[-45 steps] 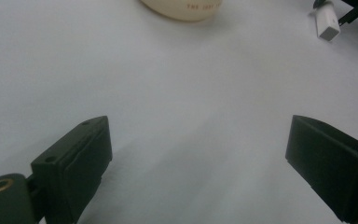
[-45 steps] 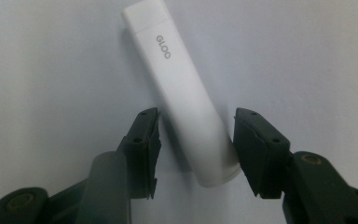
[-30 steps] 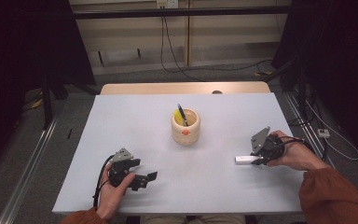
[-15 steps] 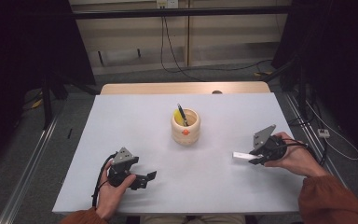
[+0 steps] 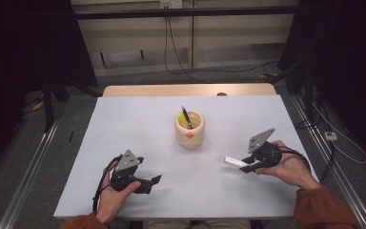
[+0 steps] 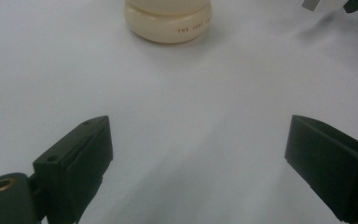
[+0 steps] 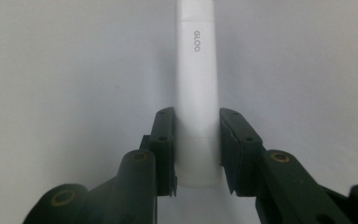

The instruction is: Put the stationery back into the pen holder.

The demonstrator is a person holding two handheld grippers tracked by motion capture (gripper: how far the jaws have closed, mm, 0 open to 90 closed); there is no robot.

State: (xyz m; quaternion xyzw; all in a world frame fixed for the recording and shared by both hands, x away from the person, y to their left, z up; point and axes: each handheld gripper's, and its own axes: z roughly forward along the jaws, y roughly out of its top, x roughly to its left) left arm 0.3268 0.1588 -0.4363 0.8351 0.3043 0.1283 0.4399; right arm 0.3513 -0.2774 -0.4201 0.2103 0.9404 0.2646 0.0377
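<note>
While the wooden cup [image 5: 189, 129] stands at the middle of the white table [image 5: 124, 119] in the high view, the right gripper [image 5: 244, 164] is to the right of the cup and a little nearer to the person, and it holds a white glue stick [image 5: 234, 161] that points toward the cup. The stick is above the table surface, near the cup but not touching it. A black pen [image 5: 186, 116] and something yellow stand inside the cup. The left gripper [image 5: 153, 182] is to the left of the cup, close to the person's edge of the table, with its jaws spread apart and nothing between them.

From the left gripper view, the two black jaws stand wide open over the bare table, and the base of the cup [image 6: 168, 21] is far ahead of them, with small red letters on it. The end of the glue stick [image 6: 311, 4] appears to the right of the cup.

From the right gripper view, the jaws pinch the glue stick [image 7: 196, 84] from both sides near its lower end. The stick extends straight forward from the jaws, and the word GLOO is printed on it.
</note>
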